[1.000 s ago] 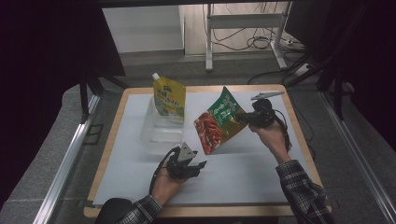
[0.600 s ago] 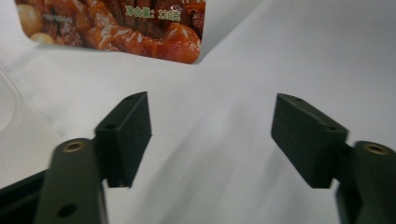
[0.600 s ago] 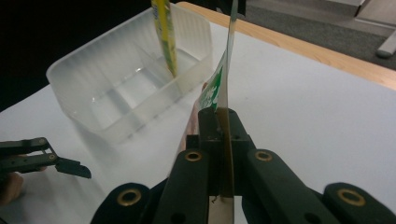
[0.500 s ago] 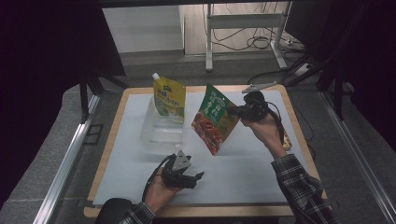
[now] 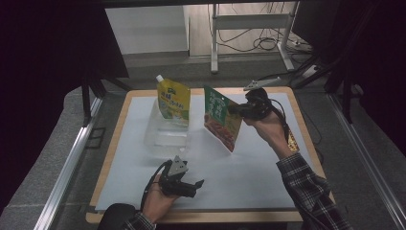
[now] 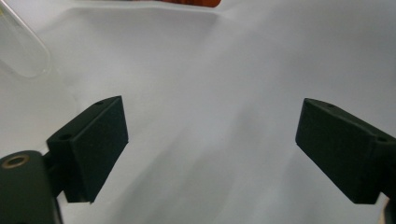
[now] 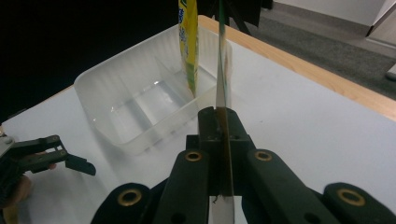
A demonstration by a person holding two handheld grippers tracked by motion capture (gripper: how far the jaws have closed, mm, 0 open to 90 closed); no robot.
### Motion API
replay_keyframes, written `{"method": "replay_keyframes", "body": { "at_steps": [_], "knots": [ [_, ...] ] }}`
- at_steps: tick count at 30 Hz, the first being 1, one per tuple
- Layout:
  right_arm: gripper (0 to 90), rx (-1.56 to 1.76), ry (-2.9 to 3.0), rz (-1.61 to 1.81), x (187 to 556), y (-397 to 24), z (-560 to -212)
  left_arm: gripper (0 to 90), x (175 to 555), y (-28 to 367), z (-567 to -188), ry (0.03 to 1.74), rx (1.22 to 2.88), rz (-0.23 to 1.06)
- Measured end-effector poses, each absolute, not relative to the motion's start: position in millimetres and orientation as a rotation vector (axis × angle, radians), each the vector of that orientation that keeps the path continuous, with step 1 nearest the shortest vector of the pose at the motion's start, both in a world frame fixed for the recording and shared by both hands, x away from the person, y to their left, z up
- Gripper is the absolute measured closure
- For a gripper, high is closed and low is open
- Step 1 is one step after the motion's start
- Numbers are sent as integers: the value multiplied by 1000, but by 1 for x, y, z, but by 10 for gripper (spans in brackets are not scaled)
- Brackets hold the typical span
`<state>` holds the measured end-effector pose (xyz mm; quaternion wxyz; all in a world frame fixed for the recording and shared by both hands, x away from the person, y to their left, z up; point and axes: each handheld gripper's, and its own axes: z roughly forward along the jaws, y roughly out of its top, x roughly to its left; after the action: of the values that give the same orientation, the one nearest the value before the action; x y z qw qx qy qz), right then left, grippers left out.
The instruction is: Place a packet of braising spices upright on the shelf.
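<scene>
High view overlooks table (image 5: 249,172); tool views close.

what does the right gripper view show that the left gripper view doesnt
Only the right gripper view: the right gripper with its fingers shut on the edge of the green pouch, the yellow spouted pouch standing in the clear plastic tray, and the table's wooden edge.

Only the left gripper view: a close look between the left gripper and its wide-open fingers, which have just been opening with nothing between them.

Both: the white table sheet, part of the clear tray, and the left gripper.
</scene>
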<state>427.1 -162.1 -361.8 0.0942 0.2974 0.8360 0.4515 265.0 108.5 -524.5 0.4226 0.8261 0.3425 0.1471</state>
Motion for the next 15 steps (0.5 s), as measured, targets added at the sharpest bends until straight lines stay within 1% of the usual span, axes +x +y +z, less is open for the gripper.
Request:
{"method": "replay_keyframes", "body": {
  "at_steps": [12,15],
  "knots": [
    [888,820,2501,1403,426,-160,-344,42,257,114,-525,844,2057,357],
    [888,796,2512,1424,426,-158,-340,29,256,115,-527,840,2065,370]
  ]
}}
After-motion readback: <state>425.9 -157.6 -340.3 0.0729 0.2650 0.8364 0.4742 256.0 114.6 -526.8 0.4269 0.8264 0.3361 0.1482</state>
